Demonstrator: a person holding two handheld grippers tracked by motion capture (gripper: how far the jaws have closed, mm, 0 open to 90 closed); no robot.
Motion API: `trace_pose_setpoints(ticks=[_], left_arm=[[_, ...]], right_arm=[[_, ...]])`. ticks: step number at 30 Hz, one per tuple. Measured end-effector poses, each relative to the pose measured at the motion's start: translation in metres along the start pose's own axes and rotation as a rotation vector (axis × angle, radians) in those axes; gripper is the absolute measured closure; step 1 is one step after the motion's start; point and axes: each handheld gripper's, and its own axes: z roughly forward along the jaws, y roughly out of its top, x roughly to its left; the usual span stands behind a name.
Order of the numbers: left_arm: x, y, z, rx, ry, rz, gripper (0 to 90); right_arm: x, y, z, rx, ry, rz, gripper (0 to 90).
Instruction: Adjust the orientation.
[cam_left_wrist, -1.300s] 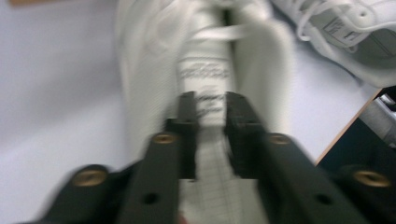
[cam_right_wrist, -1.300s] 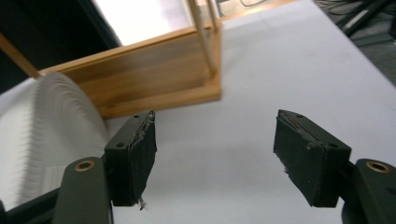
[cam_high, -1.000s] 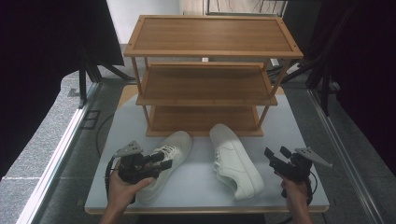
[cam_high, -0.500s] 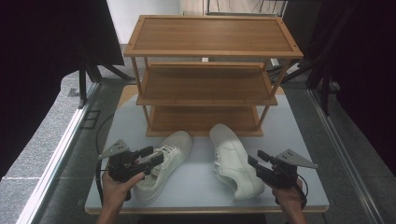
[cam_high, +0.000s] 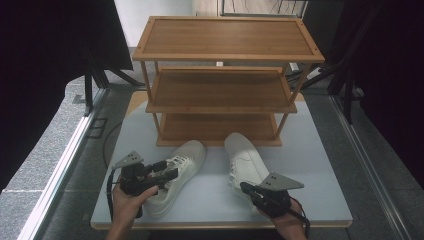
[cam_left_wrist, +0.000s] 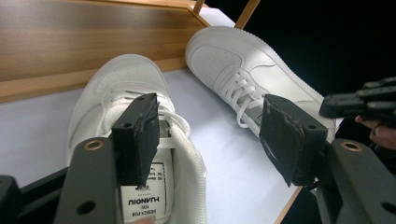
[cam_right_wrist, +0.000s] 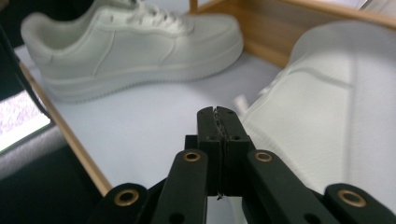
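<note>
Shelves of your rack (cam_high: 220, 90) hold nothing; both shoes lie on the table (cam_high: 310, 165) before it. Your left gripper (cam_high: 167, 170) gapes over the left shoe (cam_high: 177, 172); your right gripper (cam_high: 244, 187), empty, has just pinched closed, hiding the right shoe's (cam_high: 245, 160) heel.

Looked like a lab rig to us: black curtains (cam_high: 55, 60) around the tabletop (cam_high: 310, 165), tripod legs (cam_high: 350, 75) behind.

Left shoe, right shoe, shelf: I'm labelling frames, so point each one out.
Left shoe (cam_high: 187, 155), high view, toe.
Right shoe (cam_high: 242, 152), high view, toe.
Shelf (cam_high: 225, 37), high view, top board.
</note>
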Motion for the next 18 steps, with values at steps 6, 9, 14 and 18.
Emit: trace_pose_setpoints(ticks=[6,9,14,18], left_arm=[[0.004,-0.004,0.004,0.021,0.013,-0.014,38.5],[0.005,-0.004,0.003,0.019,0.019,-0.027,39.1],[0.006,-0.004,0.000,0.013,0.021,-0.033,39.2],[0.006,-0.006,-0.001,0.020,0.022,-0.037,39.1]], right_arm=[[0.004,-0.007,0.008,0.056,0.013,-0.011,89.9],[0.007,-0.009,0.007,0.065,0.015,-0.012,90.0],[0.010,-0.019,0.006,0.096,-0.022,-0.019,90.0],[0.004,-0.026,0.004,0.116,-0.073,-0.015,90.0]])
